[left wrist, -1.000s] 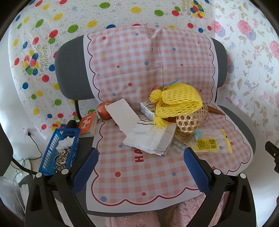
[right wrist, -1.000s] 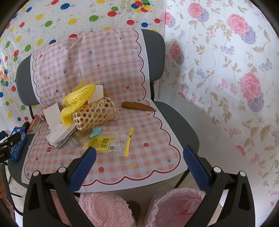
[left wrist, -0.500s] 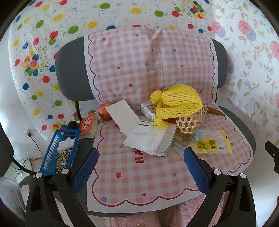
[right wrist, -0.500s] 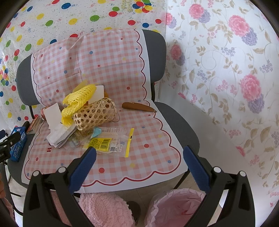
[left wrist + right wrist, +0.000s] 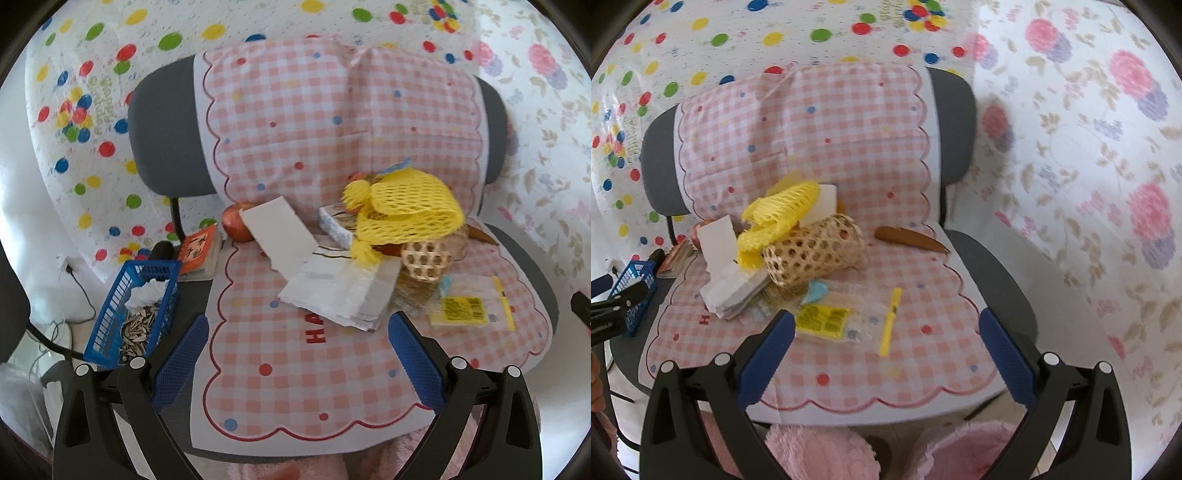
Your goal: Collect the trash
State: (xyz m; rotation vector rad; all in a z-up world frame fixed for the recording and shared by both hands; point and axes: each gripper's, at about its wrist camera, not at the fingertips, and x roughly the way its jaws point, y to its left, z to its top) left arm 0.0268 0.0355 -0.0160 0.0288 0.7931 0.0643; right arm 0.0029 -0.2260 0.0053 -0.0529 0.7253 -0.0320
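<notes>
Both claws hang released and empty off the seat's front edge. The right gripper (image 5: 884, 345) is nearer the clear wrapper (image 5: 846, 319), which lies flat just ahead of it and slightly to its left at mid-seat, long axis across the seat. Behind crowd a wicker basket (image 5: 816, 249) and yellow foam net (image 5: 783, 218); the left gripper (image 5: 297, 349) faces white papers (image 5: 340, 291), perhaps napkins.
</notes>
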